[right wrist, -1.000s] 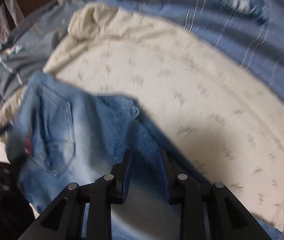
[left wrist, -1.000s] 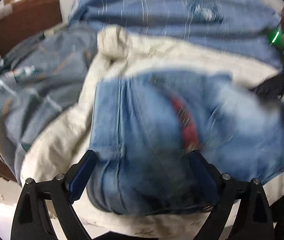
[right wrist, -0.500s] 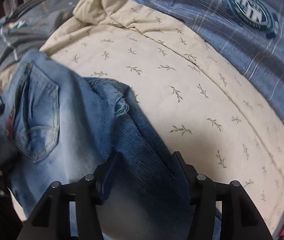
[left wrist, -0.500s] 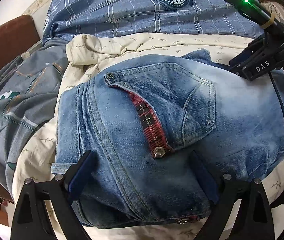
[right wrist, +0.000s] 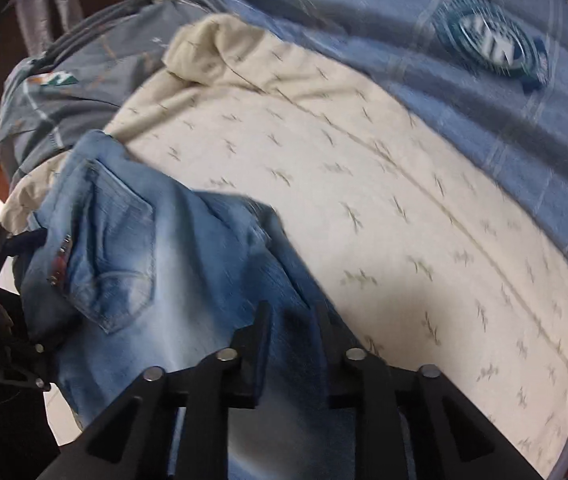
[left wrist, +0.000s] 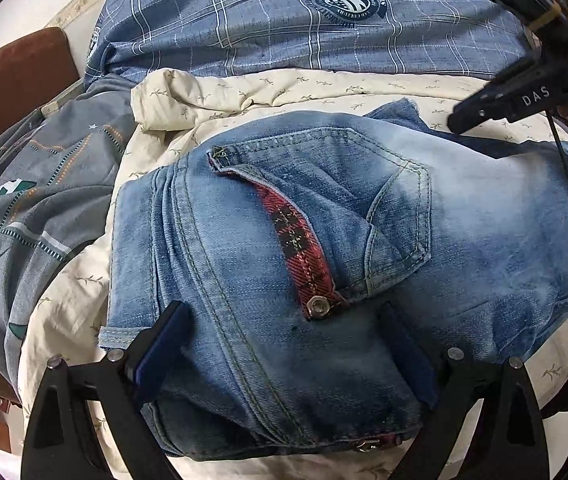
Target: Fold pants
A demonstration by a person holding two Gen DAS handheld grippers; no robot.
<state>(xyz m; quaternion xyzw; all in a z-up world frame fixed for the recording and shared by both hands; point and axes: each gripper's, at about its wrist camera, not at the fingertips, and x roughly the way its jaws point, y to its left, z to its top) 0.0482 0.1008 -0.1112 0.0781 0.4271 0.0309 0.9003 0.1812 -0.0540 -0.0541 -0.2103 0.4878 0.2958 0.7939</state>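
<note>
Right tongs [right wrist: 290,322] just re-closed, apparently pinching a jeans [left wrist: 324,248] fold, left tongs [left wrist: 284,332] apart astride the waistband end, jeans folded on the bed [right wrist: 404,208]; likely near done.

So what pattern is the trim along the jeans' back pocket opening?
Red and black plaid trim with a metal snap at its end, clearest in the left wrist view.

Both wrist cameras look steeply down, close over the jeans [left wrist: 324,240] on the bed: the left from the waistband end, the right from beside it. Both share the back pocket [right wrist: 120,256] and cream quilt [right wrist: 364,208].
</note>
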